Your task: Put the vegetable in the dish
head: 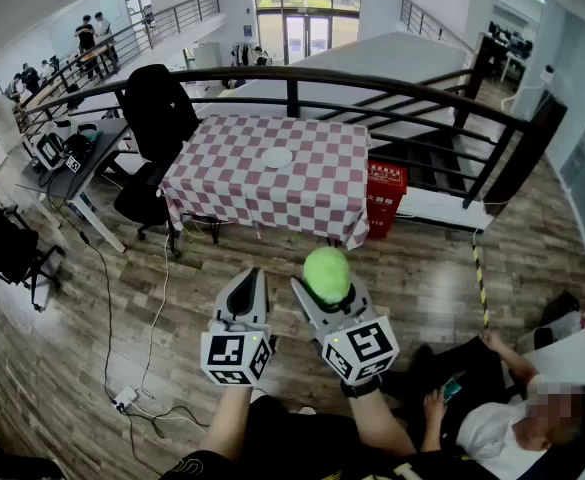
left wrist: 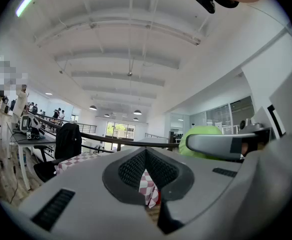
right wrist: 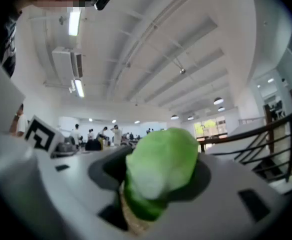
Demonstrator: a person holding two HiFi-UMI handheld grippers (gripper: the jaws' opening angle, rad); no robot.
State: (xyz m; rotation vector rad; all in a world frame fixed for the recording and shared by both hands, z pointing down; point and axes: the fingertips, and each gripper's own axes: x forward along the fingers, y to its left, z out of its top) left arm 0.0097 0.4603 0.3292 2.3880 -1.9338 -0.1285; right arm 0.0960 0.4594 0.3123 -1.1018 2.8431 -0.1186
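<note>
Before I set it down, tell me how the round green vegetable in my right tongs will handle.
The round green vegetable is ball-shaped, so it will probably roll once released onto the round white dish. Its matt, soft-looking surface suggests it is light and not slippery. It bulges roundly between the right tongs, so it is likely fairly firm.

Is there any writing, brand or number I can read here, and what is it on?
Red crate beside the checkered table: white print, too small to read.
Left marker cube, right marker cube: black-and-white square patterns, no words.
Nothing else legible.
</note>
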